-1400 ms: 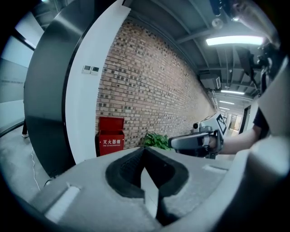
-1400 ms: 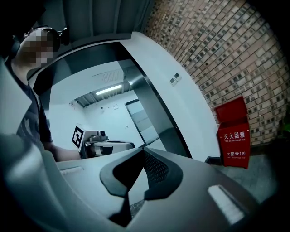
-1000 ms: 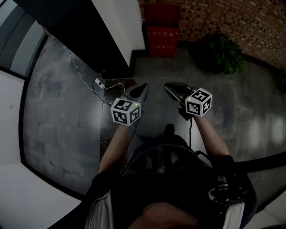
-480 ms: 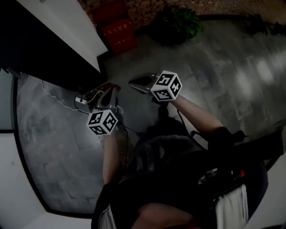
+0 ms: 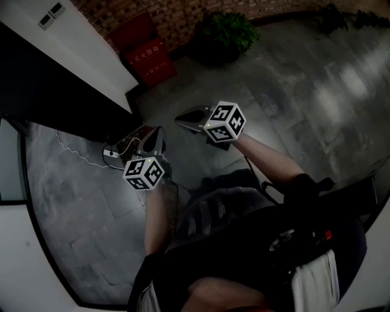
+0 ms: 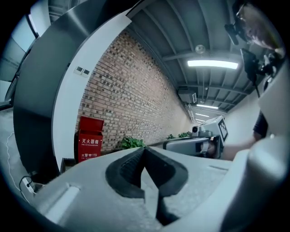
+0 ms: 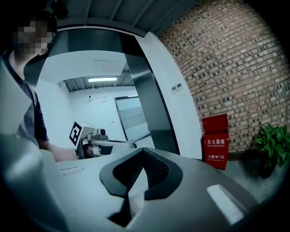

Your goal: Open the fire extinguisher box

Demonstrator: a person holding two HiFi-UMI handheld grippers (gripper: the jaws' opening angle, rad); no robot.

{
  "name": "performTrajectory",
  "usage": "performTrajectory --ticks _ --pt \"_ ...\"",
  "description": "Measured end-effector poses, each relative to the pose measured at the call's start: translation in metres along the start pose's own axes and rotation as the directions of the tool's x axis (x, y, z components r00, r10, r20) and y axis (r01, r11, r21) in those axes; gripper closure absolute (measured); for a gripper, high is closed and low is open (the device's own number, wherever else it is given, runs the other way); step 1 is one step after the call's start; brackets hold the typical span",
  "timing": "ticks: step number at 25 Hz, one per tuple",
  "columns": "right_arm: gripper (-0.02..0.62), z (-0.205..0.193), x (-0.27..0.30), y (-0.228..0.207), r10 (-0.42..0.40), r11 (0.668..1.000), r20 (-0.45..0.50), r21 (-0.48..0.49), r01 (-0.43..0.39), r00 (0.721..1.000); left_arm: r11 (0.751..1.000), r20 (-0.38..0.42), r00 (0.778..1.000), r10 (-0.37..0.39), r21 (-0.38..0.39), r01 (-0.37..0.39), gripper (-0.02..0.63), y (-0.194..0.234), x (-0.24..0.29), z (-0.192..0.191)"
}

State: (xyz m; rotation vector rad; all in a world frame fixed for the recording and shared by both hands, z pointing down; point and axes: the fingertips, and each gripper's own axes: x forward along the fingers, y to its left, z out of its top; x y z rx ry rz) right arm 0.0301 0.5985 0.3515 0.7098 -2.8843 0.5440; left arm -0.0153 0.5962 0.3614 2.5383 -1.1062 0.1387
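The red fire extinguisher box stands on the floor against a brick wall, lid down, well ahead of both grippers. It also shows as a red box in the left gripper view and as a red box in the right gripper view. My left gripper is held out level, shut, with nothing between its jaws. My right gripper is beside it, also shut and empty. Each gripper view shows the other gripper: the right gripper and the left gripper.
A potted plant stands right of the box by the brick wall. A dark curved pillar with a white face rises left of the box. A power strip with a white cable lies on the grey floor near the left gripper.
The head view has swung, so the box has slid from the upper middle to the upper left. Both grippers have travelled level across the floor, still shut and empty.
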Motion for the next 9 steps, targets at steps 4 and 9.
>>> performTrajectory --ticks 4,9 --pt "0.595 0.007 -0.035 -0.012 -0.007 1.000 0.031 0.001 0.007 0.999 1.000 -0.024 1.000 -0.008 0.013 0.009 0.606 -0.027 0.025 0.002" --pt "0.595 0.003 -0.099 -0.030 -0.014 1.000 0.038 0.018 0.013 0.999 0.999 -0.038 0.999 -0.029 0.032 0.030 0.606 -0.081 0.061 0.000"
